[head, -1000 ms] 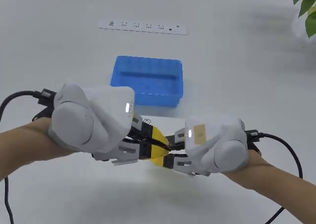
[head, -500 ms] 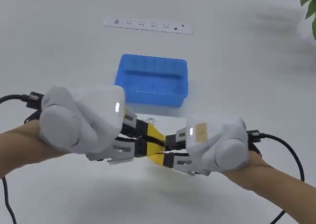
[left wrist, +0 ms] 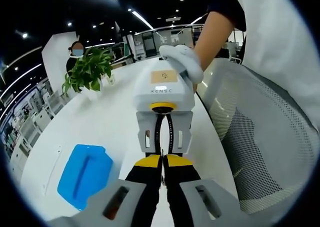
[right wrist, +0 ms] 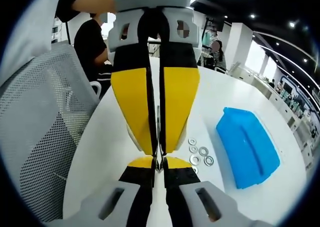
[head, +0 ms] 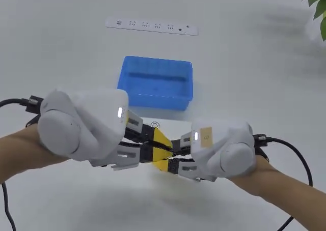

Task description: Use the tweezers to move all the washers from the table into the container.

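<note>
Right gripper view is showing your right gripper (right wrist: 158, 163) and left gripper (right wrist: 159, 151) both clamping what looks like the tweezers (right wrist: 158, 123). Washers (right wrist: 199, 155) are lying beside the container (right wrist: 247, 147). You're settling the grip, so next aim at one washer.

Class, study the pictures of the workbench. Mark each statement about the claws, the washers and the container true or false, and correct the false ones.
1. The blue rectangular plastic container sits on the white table beyond the claws. True.
2. The small metal washers are inside the container. False: they lie on the table beside it.
3. The left claw and the right claw point at each other, tips almost meeting. True.
4. The left claw's jaws gape wide open. False: they are close together.
5. The long white power strip lies between the claws and the container. False: it lies beyond the container.
</note>
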Demonstrator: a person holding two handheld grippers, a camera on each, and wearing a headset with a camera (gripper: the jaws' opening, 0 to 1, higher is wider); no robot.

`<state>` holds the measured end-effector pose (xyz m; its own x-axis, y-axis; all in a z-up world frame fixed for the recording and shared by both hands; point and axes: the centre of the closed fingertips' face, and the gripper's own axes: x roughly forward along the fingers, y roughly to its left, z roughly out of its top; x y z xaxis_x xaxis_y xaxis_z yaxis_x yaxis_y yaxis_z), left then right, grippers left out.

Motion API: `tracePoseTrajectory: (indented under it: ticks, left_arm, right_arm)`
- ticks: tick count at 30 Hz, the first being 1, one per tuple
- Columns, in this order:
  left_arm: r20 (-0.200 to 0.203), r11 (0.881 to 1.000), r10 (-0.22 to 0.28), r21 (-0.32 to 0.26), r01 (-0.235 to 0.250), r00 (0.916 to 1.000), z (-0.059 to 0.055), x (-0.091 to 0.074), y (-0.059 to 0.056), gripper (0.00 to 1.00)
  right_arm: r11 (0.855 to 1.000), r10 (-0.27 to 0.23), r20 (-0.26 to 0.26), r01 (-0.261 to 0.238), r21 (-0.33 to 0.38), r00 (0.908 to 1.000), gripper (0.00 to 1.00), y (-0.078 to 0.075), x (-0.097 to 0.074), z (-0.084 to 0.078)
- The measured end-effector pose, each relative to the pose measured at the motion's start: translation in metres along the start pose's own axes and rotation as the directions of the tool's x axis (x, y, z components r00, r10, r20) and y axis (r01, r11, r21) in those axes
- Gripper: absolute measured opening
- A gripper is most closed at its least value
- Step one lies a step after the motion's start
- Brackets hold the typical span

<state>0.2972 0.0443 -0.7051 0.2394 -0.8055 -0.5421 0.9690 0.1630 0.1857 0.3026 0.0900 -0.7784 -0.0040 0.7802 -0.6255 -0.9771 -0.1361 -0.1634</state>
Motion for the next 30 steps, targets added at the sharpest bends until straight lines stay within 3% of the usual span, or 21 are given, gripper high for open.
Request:
tracePoseTrajectory:
  ticks: [6, 13, 20, 25, 30]
  left_arm:
    - [0.001, 1.0, -0.009, 0.018, 0.009, 1.0, 0.001, -0.002, -0.002, 0.05]
    - [0.004, 1.0, -0.005, 0.016, 0.005, 1.0, 0.001, -0.006, -0.002, 0.05]
    - [0.026, 1.0, 0.028, 0.004, -0.028, 0.9993, 0.003, -0.013, 0.009, 0.05]
    - [0.08, 1.0, 0.029, -0.009, -0.029, 0.9964, 0.007, -0.017, 0.018, 0.05]
    - [0.081, 0.998, 0.061, -0.02, -0.06, 0.9948, 0.003, -0.017, 0.032, 0.05]
  right_arm:
    - [1.0, -0.015, -0.01, 0.015, 0.002, 0.9998, 0.1, -0.001, 0.0, 0.001]
    - [0.997, 0.003, 0.013, -0.004, 0.072, 0.9999, 0.15, 0.0, 0.0, 0.001]
    - [0.995, -0.014, 0.017, 0.012, 0.099, 0.9998, 0.24, -0.002, -0.003, -0.004]
    - [0.99, -0.029, 0.019, 0.026, 0.142, 0.9994, 0.33, -0.005, -0.006, -0.01]
    - [0.986, -0.05, 0.001, 0.049, 0.158, 0.9987, 0.4, -0.009, -0.009, -0.018]
